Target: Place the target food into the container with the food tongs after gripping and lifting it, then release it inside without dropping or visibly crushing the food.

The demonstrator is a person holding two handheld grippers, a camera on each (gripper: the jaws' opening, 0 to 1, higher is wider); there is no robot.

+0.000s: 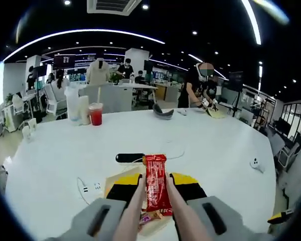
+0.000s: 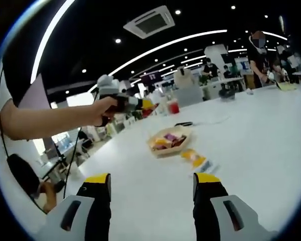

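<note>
In the left gripper view my left gripper (image 1: 156, 182) is shut on a pair of pale food tongs (image 1: 135, 201). The tongs' tips pinch a red snack packet (image 1: 155, 181), which is held upright and off the table. Below it lies a beige container (image 1: 112, 179) with other wrapped snacks inside. In the right gripper view my right gripper (image 2: 152, 179) stands open above the white table, nothing between its yellow-tipped jaws. That container (image 2: 169, 140) sits further ahead, with a yellow packet (image 2: 193, 156) on the table beside it. The left gripper (image 2: 118, 102) is held high in a hand at the left.
On the white round table (image 1: 215, 140) stand a red drink cup (image 1: 96, 114) and a white jug (image 1: 72, 103) at the far left. A black bar (image 1: 129, 157), a white power strip (image 1: 90, 188) and a small white device (image 1: 256, 163) lie around. People work at the far side.
</note>
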